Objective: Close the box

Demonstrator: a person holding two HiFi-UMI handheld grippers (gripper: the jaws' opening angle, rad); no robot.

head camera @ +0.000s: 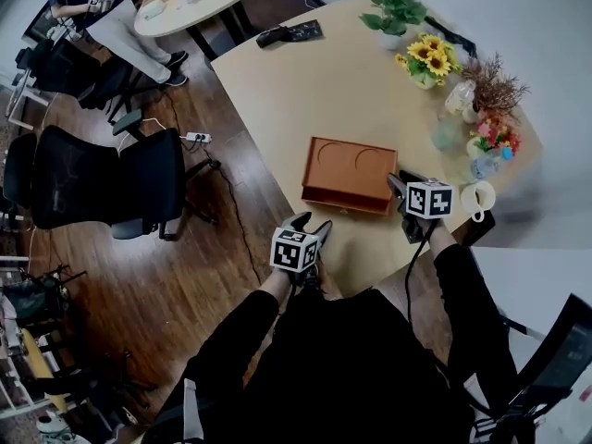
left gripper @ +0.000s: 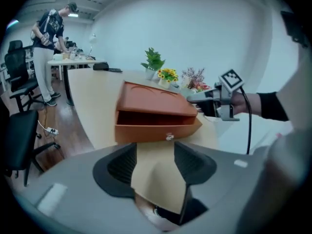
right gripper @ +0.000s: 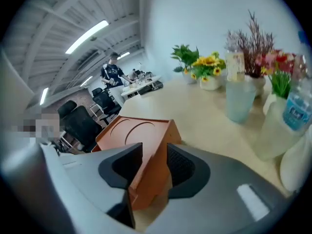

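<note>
A flat orange-brown box (head camera: 350,174) lies on the light wooden table (head camera: 305,81), near its front edge. In the left gripper view its lid (left gripper: 156,99) hangs low over the base, with a dark slit left above the front wall and its small metal latch (left gripper: 169,137). My left gripper (head camera: 312,222) (left gripper: 155,152) hovers before the box's front, jaws open over bare table. My right gripper (head camera: 396,185) (right gripper: 155,152) is at the box's right front corner (right gripper: 168,130). That corner lies between the open fingers, and I see no pad pressing on it.
Potted flowers (head camera: 427,63), a green plant (head camera: 393,12), bottles (head camera: 447,132) and a white mug (head camera: 478,199) crowd the table's right side. A black device (head camera: 291,33) lies at the far edge. Office chairs (head camera: 102,183) stand to the left, where a person (head camera: 102,17) sits at a round table.
</note>
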